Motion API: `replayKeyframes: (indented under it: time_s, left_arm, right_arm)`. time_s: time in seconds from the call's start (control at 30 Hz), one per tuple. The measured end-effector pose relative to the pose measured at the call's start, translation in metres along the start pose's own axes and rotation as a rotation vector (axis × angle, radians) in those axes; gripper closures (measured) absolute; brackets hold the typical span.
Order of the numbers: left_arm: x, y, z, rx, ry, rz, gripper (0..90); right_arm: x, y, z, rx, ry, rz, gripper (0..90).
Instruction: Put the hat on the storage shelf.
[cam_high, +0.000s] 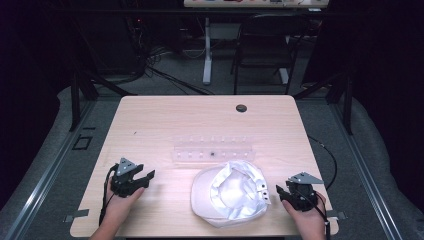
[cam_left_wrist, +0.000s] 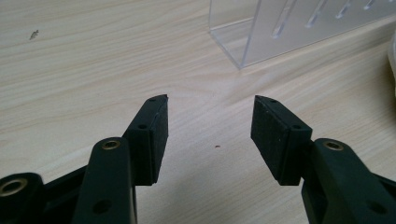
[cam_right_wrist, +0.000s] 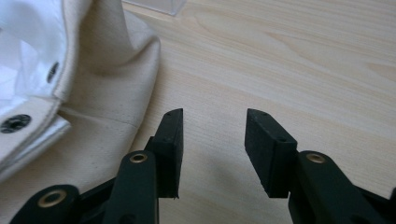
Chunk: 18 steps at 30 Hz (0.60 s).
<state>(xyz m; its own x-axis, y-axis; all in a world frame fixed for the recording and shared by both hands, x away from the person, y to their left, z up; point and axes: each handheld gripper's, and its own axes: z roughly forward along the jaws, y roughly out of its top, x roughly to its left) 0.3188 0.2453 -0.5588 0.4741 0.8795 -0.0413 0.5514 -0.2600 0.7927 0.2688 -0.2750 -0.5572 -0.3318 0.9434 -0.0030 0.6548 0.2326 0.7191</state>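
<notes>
Cap (cam_high: 231, 192) near the front edge of the counter (cam_high: 165, 117), upside down, between the two grippers and closer to the right one; its pale brim points toward the left side and its white lining faces up. Cream cloth, thin and light by the look of it, soft in the crown, so likely to fold or sag when lifted from one side only. The brim should be the stiffest part and the best place to pinch; the rear strap with metal snaps (cam_right_wrist: 15, 122) is a second option, though a narrow one. Cloth weave looks matte, not slippery. Just behind the cap lies a clear plastic rack (cam_high: 214, 151), hard and glossy, which could slide if nudged. Left gripper (cam_left_wrist: 209, 116) rests low over bare wood, jaws wide apart, nothing between them, the rack corner ahead of it. Right gripper (cam_right_wrist: 214, 126) likewise spread and empty, its left jaw just beside the cap's cloth edge. No brand, label or readable writing on the cap, the rack or the counter; a dark round cable hole (cam_high: 241, 108) sits near the far edge.
</notes>
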Motion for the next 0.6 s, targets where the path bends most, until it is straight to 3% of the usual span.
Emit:
replayKeyframes:
  time_s: [0.23,0.4,0.6]
  left_arm:
    - [0.0,0.001,-0.002,0.001,-0.005,0.0,46.5]
    - [-0.002,0.0,-0.001,0.002,-0.008,0.008,46.3]
    - [-0.003,0.0,-0.001,-0.002,-0.019,0.011,45.6]
  right_arm:
    - [-0.002,0.014,-0.011,0.012,0.024,0.0,57.2]
    - [-0.002,0.026,-0.015,0.047,0.083,-0.013,57.0]
    - [-0.002,0.036,-0.023,0.051,0.124,-0.008,61.1]
